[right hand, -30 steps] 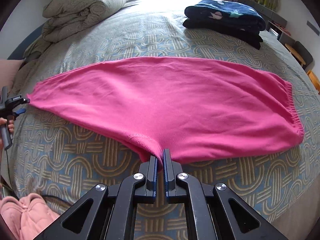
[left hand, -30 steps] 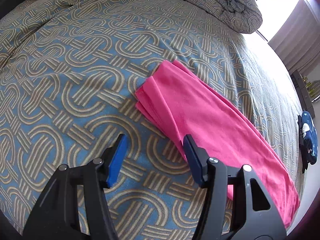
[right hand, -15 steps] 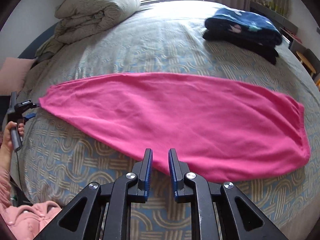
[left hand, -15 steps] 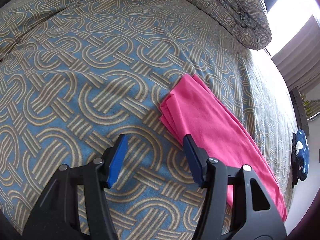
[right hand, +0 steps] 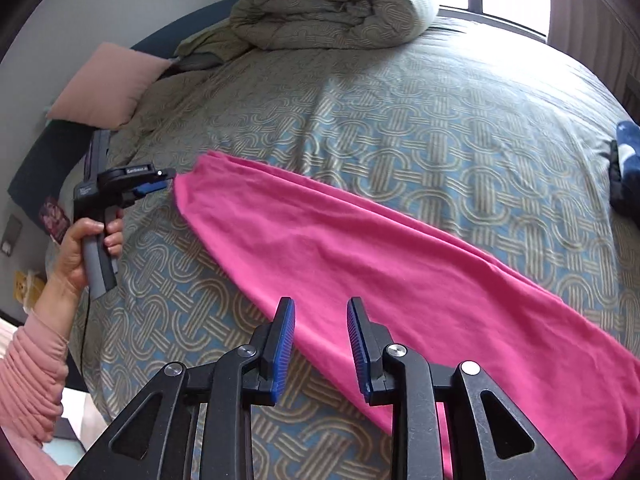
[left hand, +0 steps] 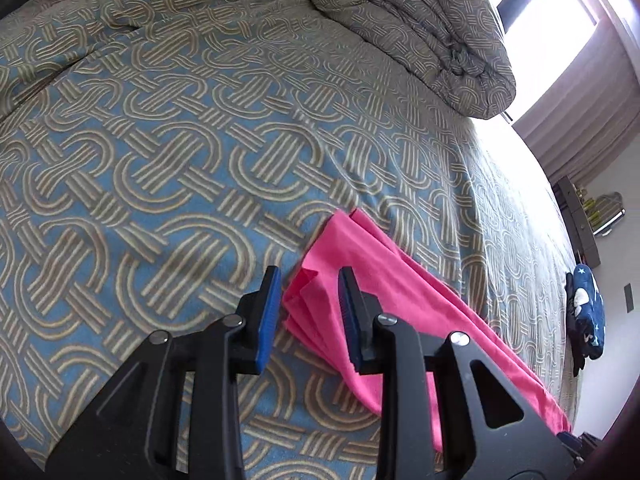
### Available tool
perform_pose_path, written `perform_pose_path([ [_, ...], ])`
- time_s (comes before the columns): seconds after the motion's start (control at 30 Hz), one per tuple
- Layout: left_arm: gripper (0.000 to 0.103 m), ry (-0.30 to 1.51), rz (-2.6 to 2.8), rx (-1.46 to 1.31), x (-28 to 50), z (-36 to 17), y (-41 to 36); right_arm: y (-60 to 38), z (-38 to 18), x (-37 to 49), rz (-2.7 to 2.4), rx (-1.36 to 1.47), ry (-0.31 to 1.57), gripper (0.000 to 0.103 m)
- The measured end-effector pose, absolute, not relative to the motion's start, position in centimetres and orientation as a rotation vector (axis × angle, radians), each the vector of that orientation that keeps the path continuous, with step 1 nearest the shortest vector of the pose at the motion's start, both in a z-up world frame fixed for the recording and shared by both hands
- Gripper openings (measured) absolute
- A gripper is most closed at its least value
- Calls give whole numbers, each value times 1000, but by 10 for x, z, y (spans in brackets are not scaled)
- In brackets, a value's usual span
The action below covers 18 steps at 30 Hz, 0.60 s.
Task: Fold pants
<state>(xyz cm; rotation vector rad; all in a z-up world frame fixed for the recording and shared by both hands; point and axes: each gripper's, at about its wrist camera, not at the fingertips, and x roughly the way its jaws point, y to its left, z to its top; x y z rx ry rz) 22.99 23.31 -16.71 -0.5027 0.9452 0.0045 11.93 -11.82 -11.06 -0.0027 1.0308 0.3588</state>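
**Lining up both claws on the halved pink pants**

Laid out long and narrow across the patterned bedspread (right hand: 400, 128): the pink pants (right hand: 360, 256), already doubled leg on leg. Stacked leg hems sitting directly ahead of the left gripper (left hand: 308, 304), layered edges fanned between its blue pads. Jaws there partly parted and just been closing in, pads not yet pressing cloth as far as the view allows; hard to say whether the tips touch the top layer. Right gripper (right hand: 320, 340) hovering over the near long edge of the pants, about midway along, jaws just been spreading, nothing clamped, fabric lying flat beneath and beyond the tips. Folded duvet (right hand: 328, 8) well beyond both claws, a dark blue folded garment (left hand: 586, 316) far off to the right of each.

Probably the moment before the crosswise fold. Best done by sinking the left tips low enough to catch every hem layer, not just the uppermost. Worth squaring the fanned edges first. Right claw better placed at the fold line, pinning, while the hems carry over toward the waistband. Slow lift, to avoid dragging the lower leg askew.
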Motion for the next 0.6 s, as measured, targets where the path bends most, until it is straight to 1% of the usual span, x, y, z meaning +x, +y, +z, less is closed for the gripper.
perform_pose_path([
  [0.1, 30, 1020, -75, -485, 241, -175, 230, -101, -115, 139, 395, 18, 1059, 27],
  [0.23, 40, 1060, -175, -418, 245, -174, 222, -76, -122, 161, 437, 34, 1099, 27],
  [0.37, 43, 1084, -307, -347, 239, -165, 211, -46, -127, 182, 463, -28, 1117, 27],
  [0.47, 43, 1047, -369, -313, 226, -155, 208, -27, -132, 200, 483, -52, 1132, 31],
  [0.5, 43, 1023, -383, -330, 221, -149, 210, -21, -134, 205, 482, -58, 1137, 35],
  [0.6, 48, 937, -408, -420, 203, -136, 226, -6, -139, 217, 489, -57, 1150, 39],
])
